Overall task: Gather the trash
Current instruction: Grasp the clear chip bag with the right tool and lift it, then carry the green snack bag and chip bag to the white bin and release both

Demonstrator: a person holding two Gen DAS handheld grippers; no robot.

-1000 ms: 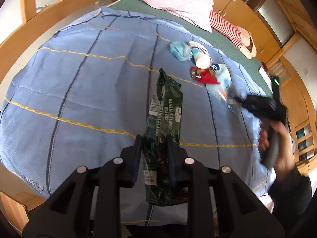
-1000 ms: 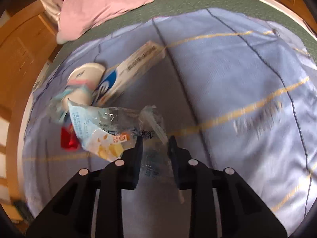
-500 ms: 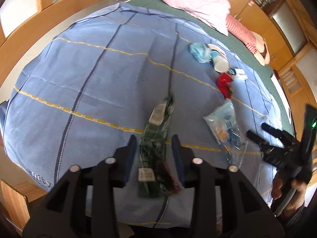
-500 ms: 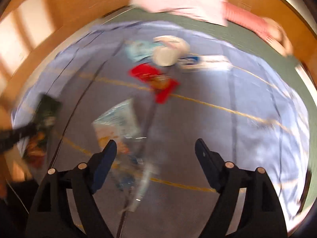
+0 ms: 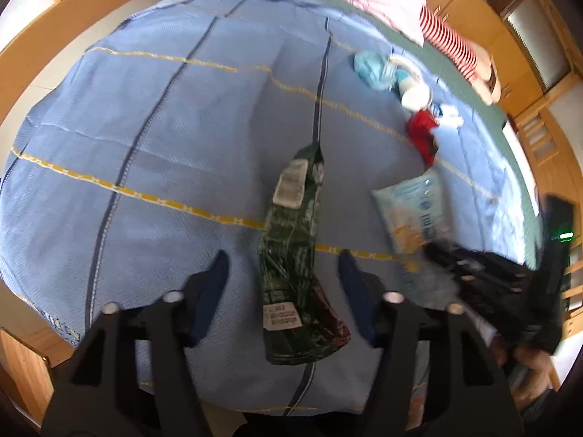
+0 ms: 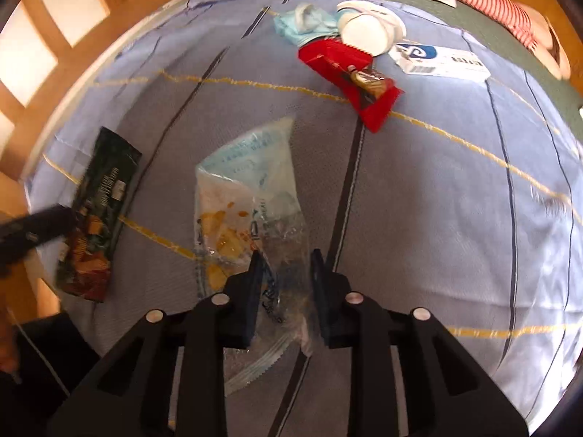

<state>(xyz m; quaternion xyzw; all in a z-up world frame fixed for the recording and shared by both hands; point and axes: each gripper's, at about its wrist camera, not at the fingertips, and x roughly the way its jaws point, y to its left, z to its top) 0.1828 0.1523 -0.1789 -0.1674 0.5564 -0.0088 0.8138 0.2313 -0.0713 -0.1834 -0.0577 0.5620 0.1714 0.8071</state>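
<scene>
We work over a bed covered by a blue blanket (image 5: 175, 116). Our left gripper (image 5: 282, 267) is spread wide, with the green snack bag (image 5: 295, 255) lying flat on the blanket between its fingers, apparently untouched. Our right gripper (image 6: 282, 269) is nearly pressed together around the lower end of the clear plastic bag (image 6: 247, 196); we judge it is pinching the film, though contact is hard to confirm.

Risks from here:
- The clear film is thin and slippery; a shallow pinch could let it slide out on lifting.
- The green snack bag lies near the blanket edge; a careless sweep could push it off the bed.
- Closing low could catch blanket fabric with either bag.

View differences:
- The right wrist view shows the red wrapper (image 6: 349, 73), the paper cup (image 6: 364, 31) and a white box (image 6: 441, 60) clearly.
- The left wrist view shows these small and partly blurred, but shows the right gripper from outside.
</scene>
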